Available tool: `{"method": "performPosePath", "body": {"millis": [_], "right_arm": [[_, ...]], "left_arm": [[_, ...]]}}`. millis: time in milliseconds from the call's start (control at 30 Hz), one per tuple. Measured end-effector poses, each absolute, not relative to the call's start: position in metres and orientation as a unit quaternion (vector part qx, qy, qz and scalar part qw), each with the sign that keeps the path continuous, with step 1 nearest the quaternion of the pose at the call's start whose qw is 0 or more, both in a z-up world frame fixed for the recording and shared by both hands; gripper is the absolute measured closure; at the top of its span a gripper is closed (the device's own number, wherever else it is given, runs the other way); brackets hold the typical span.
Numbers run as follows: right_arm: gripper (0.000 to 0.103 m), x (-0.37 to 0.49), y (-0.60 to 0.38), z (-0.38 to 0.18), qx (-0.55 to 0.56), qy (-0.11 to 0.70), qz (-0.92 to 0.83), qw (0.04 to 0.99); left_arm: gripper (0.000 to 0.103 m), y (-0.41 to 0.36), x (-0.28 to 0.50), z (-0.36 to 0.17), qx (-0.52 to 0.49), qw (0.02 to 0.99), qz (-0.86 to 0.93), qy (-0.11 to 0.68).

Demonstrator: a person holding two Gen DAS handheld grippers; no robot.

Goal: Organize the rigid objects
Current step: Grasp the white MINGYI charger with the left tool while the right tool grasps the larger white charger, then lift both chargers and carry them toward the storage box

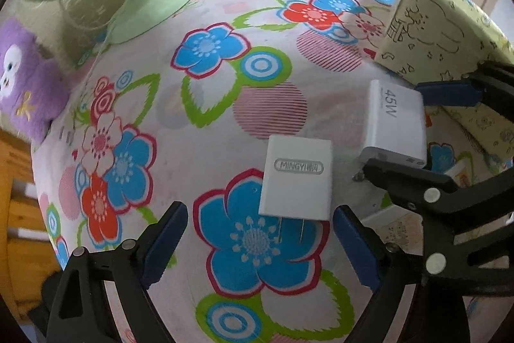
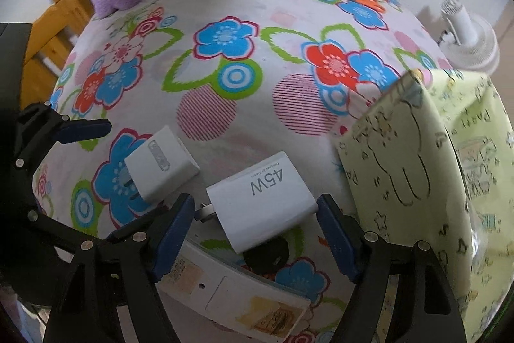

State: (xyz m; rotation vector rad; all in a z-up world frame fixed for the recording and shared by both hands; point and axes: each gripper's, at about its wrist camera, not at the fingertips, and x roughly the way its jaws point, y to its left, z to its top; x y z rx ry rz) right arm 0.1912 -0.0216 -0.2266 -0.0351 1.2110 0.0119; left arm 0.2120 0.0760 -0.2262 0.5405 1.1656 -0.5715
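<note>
left gripper [image 1: 260, 241] fingers spreading wide around the mingyi charger [image 1: 297, 179] | right gripper [image 2: 257, 233] fingers gaping either side of the 45w charger [image 2: 261, 200] | both lying flat on the floral counter [image 2: 225, 105], near the yellow box [image 2: 417, 169]

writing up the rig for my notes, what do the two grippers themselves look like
Both look alike. The left gripper and right gripper each have matte black, angular plastic linkage arms with open cut-outs, joined by round silver pivot pins. Each finger ends in a flat dark blue pad with a finely ribbed edge. No cables, sleeves or printed markings show on them in either view.
</note>
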Motion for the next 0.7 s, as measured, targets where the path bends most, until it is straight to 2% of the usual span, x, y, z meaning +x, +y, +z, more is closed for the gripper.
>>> {"method": "performPosePath", "body": {"millis": [233, 367, 433, 467, 500, 533, 567, 600, 700], "right_arm": [[0.023, 0.192, -0.032, -0.225, 0.019, 0.584, -0.030, 0.811], [0.023, 0.189, -0.037, -0.225, 0.037, 0.584, -0.042, 0.810], [0.023, 0.189, -0.037, -0.224, 0.041, 0.583, -0.043, 0.811], [0.023, 0.189, -0.038, -0.224, 0.042, 0.582, -0.043, 0.811], [0.023, 0.189, -0.038, -0.224, 0.043, 0.581, -0.044, 0.811], [0.023, 0.189, -0.037, -0.225, 0.043, 0.581, -0.045, 0.811], [0.023, 0.189, -0.037, -0.225, 0.042, 0.581, -0.045, 0.812], [0.023, 0.190, -0.037, -0.225, 0.040, 0.581, -0.044, 0.811], [0.023, 0.190, -0.035, -0.226, 0.033, 0.582, -0.041, 0.811]], "left_arm": [[0.010, 0.067, 0.221, -0.226, 0.260, 0.765, -0.277, 0.520], [0.015, 0.058, 0.223, -0.228, 0.276, 0.766, -0.283, 0.506], [0.021, 0.057, 0.220, -0.227, 0.278, 0.766, -0.290, 0.502], [0.028, 0.056, 0.218, -0.226, 0.274, 0.764, -0.297, 0.502], [0.039, 0.056, 0.216, -0.225, 0.271, 0.763, -0.303, 0.503], [0.046, 0.055, 0.213, -0.224, 0.268, 0.760, -0.312, 0.503], [0.058, 0.053, 0.209, -0.223, 0.268, 0.759, -0.317, 0.502], [0.062, 0.051, 0.206, -0.223, 0.271, 0.760, -0.318, 0.498], [0.062, 0.050, 0.204, -0.222, 0.264, 0.763, -0.311, 0.501]]}}
